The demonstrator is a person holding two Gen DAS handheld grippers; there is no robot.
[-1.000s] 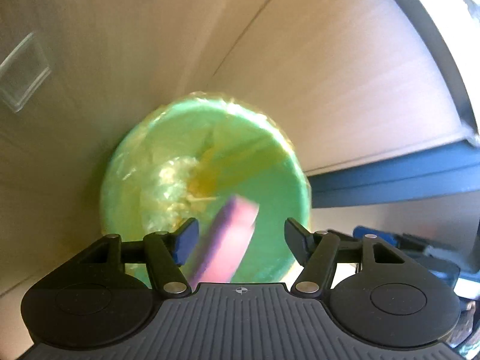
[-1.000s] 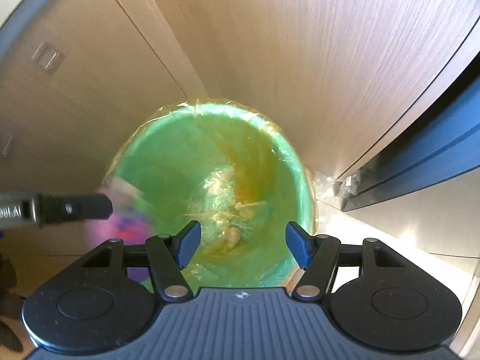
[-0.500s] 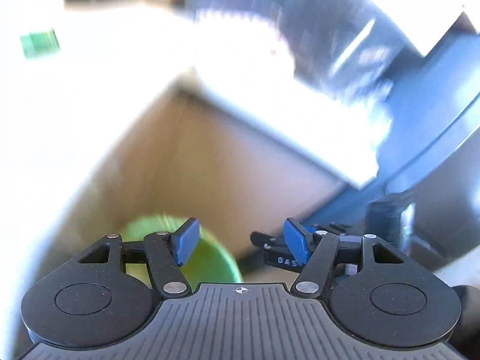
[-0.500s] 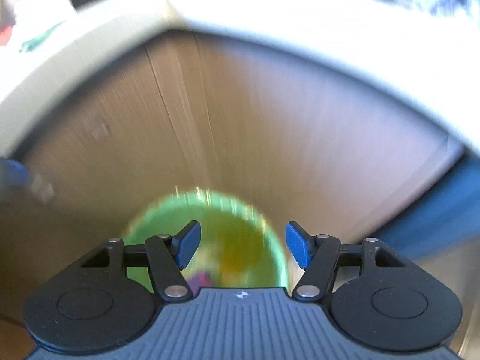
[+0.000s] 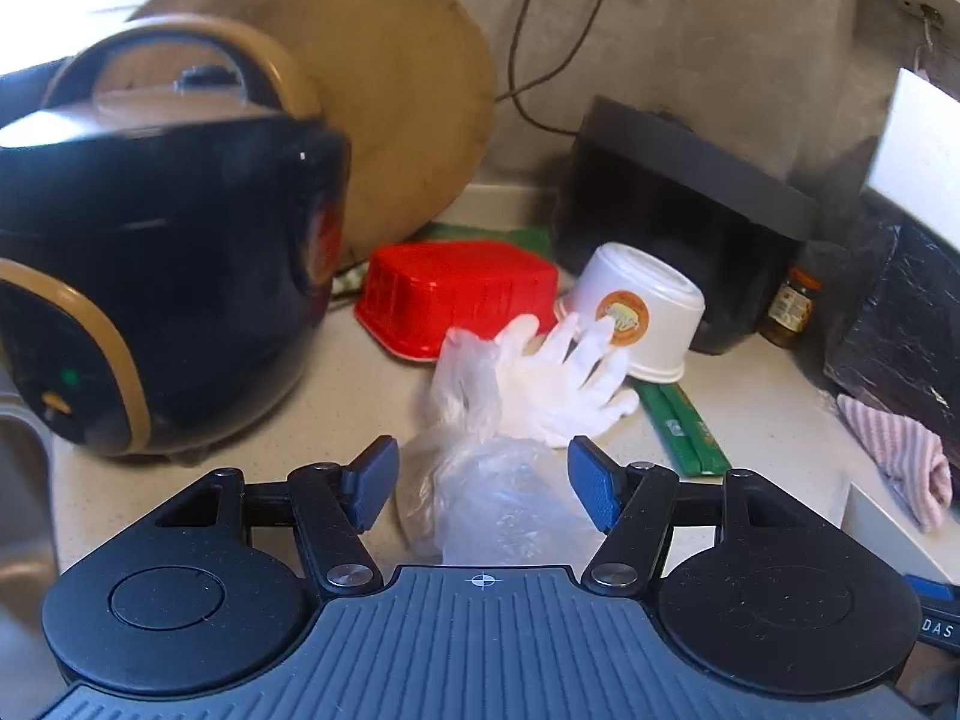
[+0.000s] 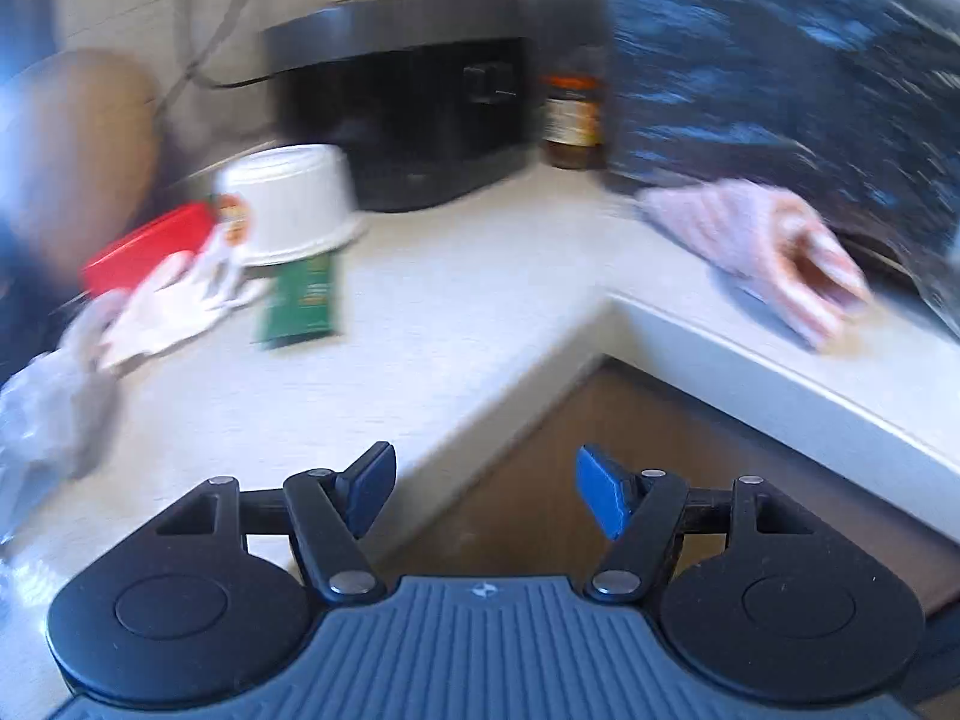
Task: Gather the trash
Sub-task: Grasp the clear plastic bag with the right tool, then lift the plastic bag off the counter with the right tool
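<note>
My left gripper (image 5: pixel 483 483) is open over the counter, with a crumpled clear plastic bag (image 5: pixel 480 480) lying between and just beyond its fingers. A white disposable glove (image 5: pixel 558 378) lies past the bag. Behind it lie an upturned red container (image 5: pixel 456 294), a tipped white cup (image 5: pixel 642 312) and a green chopstick sleeve (image 5: pixel 684 432). My right gripper (image 6: pixel 486 489) is open and empty above the counter's inner corner. In its blurred view the glove (image 6: pixel 174 300), cup (image 6: pixel 294 204), green sleeve (image 6: pixel 303 300) and plastic bag (image 6: pixel 48 408) lie to the left.
A black and gold rice cooker (image 5: pixel 150 276) stands at left before a round wooden board (image 5: pixel 390 120). A black appliance (image 5: pixel 678 210), a jar (image 5: pixel 792 306), a black bag (image 5: pixel 900 324) and a pink striped cloth (image 5: pixel 900 456) are at right. A sink edge (image 5: pixel 18 480) shows far left.
Both grippers rose from over the green-lined trash bin up to the countertop. The purple item that fell from the left gripper into the bin is out of sight. Both stay open.
</note>
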